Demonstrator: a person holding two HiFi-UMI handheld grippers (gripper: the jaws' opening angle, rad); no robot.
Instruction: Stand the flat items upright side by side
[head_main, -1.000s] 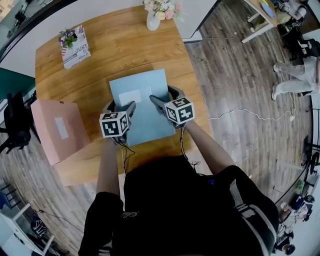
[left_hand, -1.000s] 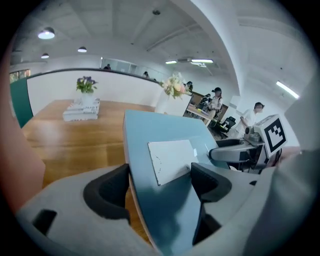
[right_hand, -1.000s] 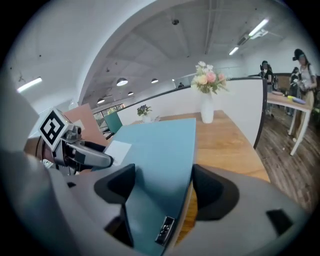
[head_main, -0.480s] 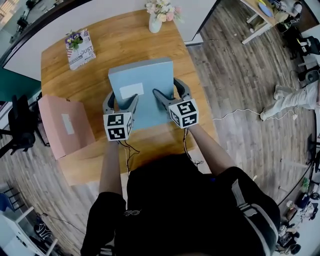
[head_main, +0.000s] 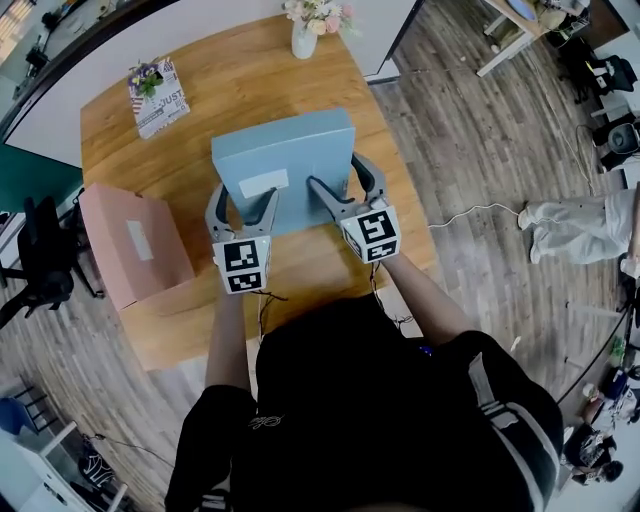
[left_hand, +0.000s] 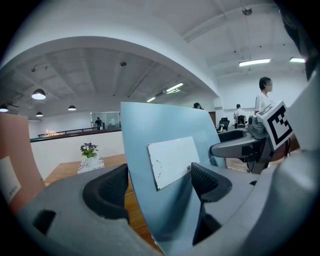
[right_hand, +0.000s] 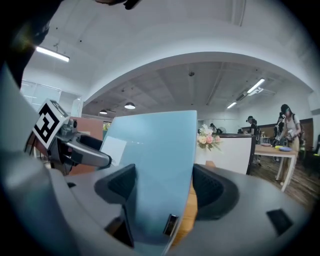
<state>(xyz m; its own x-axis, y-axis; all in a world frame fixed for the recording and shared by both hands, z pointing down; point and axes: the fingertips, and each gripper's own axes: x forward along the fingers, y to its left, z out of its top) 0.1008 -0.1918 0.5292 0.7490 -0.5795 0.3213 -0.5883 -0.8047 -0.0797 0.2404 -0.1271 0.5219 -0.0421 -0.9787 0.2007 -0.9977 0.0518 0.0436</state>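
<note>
Left gripper (head_main: 245, 195) and right gripper (head_main: 335, 172) are each clamped over a side edge of the blue box (head_main: 290, 150), which sits above the middle of the table (head_main: 230, 80), toward its near edge. Within the last second the box has gone from lying flat to a steep tilt, labelled face toward the person. Assessment: uprighting is under way, not finished. The pink box (head_main: 135, 245) already stands at the left edge, and the blue one belongs beside it.

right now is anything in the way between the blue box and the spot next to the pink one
Nothing visible. Only bare tabletop lies between the blue box and the standing pink box. The small printed box and the vase sit at the far edge, off that path.
</note>
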